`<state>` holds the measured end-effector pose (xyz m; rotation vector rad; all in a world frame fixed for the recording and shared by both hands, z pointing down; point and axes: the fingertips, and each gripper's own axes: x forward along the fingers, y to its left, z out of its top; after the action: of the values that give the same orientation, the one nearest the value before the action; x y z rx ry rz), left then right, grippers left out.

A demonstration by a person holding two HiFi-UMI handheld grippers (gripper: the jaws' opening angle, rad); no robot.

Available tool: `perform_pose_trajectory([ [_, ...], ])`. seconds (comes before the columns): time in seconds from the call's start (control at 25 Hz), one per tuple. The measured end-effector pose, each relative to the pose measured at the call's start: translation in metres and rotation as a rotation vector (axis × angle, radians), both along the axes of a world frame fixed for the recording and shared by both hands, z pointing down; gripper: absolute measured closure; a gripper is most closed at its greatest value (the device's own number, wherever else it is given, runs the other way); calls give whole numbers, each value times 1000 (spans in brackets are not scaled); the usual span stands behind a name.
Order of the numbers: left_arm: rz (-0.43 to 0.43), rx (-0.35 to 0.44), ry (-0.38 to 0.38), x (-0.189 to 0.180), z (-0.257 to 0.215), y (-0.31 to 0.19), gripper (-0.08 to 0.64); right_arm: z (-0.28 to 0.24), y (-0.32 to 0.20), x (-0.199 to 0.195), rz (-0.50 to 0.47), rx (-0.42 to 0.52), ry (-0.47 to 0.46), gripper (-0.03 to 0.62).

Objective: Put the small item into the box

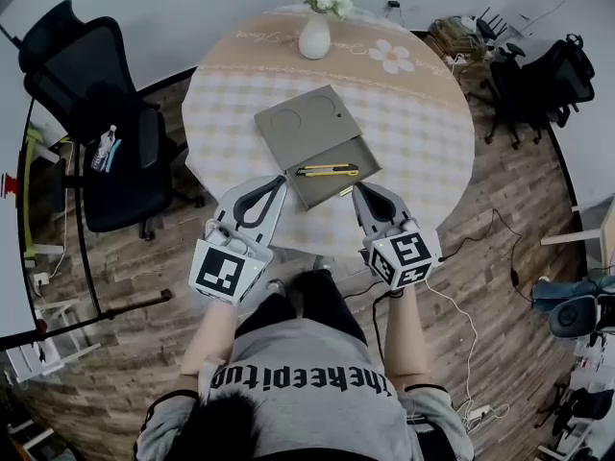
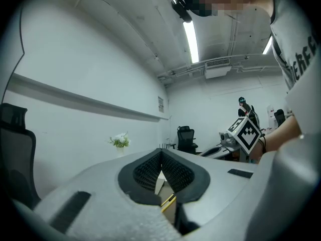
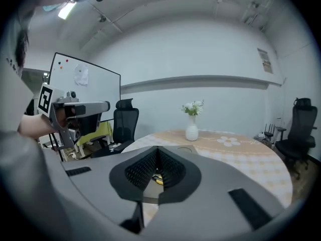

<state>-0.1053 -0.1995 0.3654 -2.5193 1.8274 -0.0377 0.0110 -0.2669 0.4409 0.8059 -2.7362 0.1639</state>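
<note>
Entry: one slim yellow-and-black utility knife (image 1: 327, 171), which lay lengthwise in the open tray of a flat grey cardboard box (image 1: 306, 123), at the centre of the head view, on a round counter under a beige checked cloth (image 1: 423, 152). Handling, as judged: light and rigid, with a smooth plastic casing likely to slip or swivel if pinched near an end. It was best taken across the middle of the body, jaws set crosswise to its length and clear of the blade end. The tray's low walls stood close beside it and would leave little room for the jaws. The box itself looked like light, stiff board, apt to slide on the cloth if nudged. Left gripper (image 1: 279, 182): jaws pressed together with nothing between them, just off the tray's lower left corner. Right gripper (image 1: 357, 190): jaws likewise pressed together and empty, just off the tray's lower right corner. Neither touched the knife. A white ceramic vase of white flowers (image 1: 315, 36) stood at the top of the counter, well apart. Not determinable: whether the blade was extended; whether the tray slid out from under the part with two round impressions or was a separate half; and what the small yellowish speck (image 1: 344, 191) at the tray's lower edge was. In both gripper views the knife showed only as a yellow sliver beneath the closed jaws.
</note>
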Motion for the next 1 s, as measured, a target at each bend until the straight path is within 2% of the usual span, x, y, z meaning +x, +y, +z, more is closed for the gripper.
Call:
perform_pose_trajectory([
  [0.28,78,16,-23,16,0,13,546,-28,27,8,56,59,-61,586],
  [0.48,132,58,-27,26,-3,23,546,-42,46,10,81,93,-97,586],
  [0.72,168,70,-27,37,-9,40,546,-59,69,16,103,120,-149,586],
  [0.88,183,54,1,40,-12,50,546,-67,82,18,126,135,-183,586],
  [1.0,206,79,-37,41,-9,53,546,-73,88,20,140,150,-203,586],
])
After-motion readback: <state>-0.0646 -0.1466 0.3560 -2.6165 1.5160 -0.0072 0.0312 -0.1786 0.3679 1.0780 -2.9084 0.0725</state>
